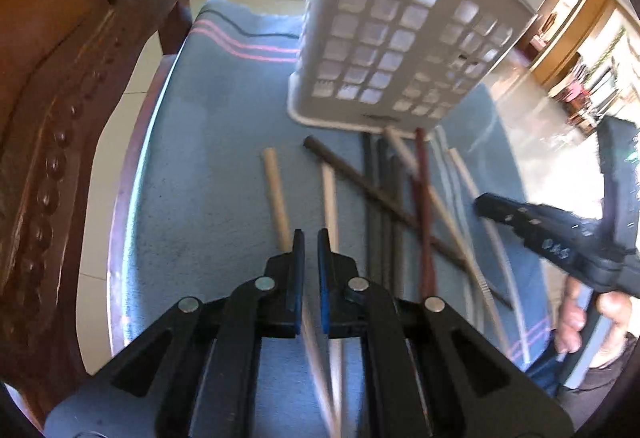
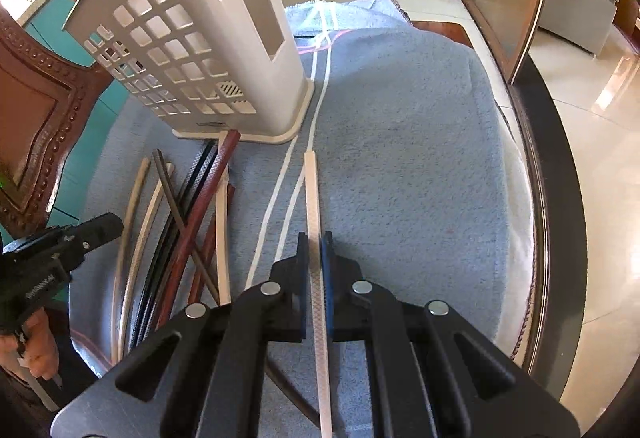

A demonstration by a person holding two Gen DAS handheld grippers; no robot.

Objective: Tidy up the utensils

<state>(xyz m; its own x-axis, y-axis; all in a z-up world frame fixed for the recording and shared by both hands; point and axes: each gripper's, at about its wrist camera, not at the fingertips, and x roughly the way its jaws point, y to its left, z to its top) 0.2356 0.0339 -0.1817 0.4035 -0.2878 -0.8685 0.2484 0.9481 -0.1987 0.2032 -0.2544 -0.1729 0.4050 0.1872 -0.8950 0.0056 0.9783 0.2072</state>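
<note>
The cream chopstick [image 2: 313,198] is pinched between the closed pads of the right gripper [image 2: 315,242], jutting forward over the blue towel [image 2: 400,158] just short of the white holder [image 2: 192,38]; gripped far from its tip, it could swing and catch the holder's rim. The left gripper [image 1: 311,242] is closed on a pale chopstick [image 1: 330,194] beside the loose pile [image 1: 400,198], which could pivot and slip.

A fuzzy blue cloth [image 2: 400,142] covers the table under a smooth matt plastic basket [image 2: 240,50], a cream chopstick [image 2: 316,238] with an embossed grip and carved glossy wooden chairs [image 1: 52,110].
</note>
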